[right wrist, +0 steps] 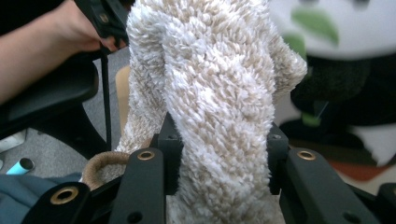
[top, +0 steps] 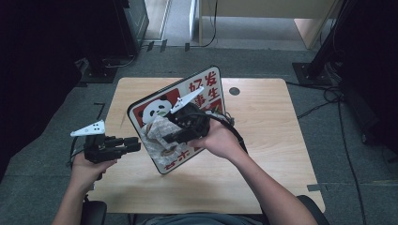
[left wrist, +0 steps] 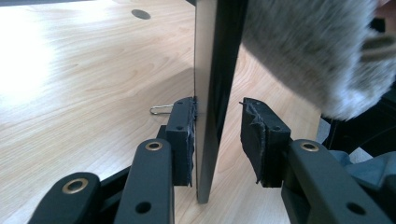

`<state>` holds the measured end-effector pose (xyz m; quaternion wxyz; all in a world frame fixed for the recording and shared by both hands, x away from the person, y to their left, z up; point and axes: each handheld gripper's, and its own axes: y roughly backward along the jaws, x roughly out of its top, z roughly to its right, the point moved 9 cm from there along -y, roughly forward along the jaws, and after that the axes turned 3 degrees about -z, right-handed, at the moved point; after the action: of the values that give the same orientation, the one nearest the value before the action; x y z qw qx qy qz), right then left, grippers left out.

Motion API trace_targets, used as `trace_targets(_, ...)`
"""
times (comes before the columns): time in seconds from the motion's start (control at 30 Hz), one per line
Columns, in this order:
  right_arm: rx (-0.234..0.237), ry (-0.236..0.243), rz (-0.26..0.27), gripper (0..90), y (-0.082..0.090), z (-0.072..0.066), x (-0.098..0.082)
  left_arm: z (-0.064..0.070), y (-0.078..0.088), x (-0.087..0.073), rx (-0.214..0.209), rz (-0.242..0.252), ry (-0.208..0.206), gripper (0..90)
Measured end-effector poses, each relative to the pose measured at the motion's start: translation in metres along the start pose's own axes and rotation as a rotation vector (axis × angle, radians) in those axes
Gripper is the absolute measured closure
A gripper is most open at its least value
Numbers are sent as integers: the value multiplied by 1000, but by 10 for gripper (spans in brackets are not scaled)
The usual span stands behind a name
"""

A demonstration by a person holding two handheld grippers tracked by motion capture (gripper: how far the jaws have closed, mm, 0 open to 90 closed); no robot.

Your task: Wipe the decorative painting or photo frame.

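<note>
The right gripper (top: 165, 137) is clamped on a fluffy cloth (right wrist: 219, 116) against the panda board (top: 159, 110), held tilted above the desk (top: 263, 140) middle. This looks like wiping (mid-step). The left gripper (left wrist: 217, 140) straddles the board's left edge, one pad touching, the other off; it should close before rubbing goes on.

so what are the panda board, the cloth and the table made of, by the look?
Panda board: rigid thin sheet, likely metal or plastic; its edge in the left gripper view is smooth, grey and slightly glossy, its face printed.
Cloth: soft fluffy pile, cream and beige, like chenille or microfibre; loose fuzzy fibres show.
Table: light wood-grain top, probably laminate; smooth with a faint sheen.
</note>
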<state>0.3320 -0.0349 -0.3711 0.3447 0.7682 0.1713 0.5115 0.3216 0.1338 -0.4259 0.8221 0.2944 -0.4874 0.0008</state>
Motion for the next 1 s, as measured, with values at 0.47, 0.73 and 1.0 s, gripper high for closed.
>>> trace_targets(0.47, -37, 76, 40, 633, 25, -13, 58, -21, 1, 7, -3, 11, 10, 674)
trace_targets(0.73, -66, 103, 62, 634, 30, -19, 81, -27, -9, 14, -10, -2, 4, 663)
trace_targets(1.0, -61, 71, 47, 634, 25, -14, 83, -27, -17, 19, -27, -13, -6, 625)
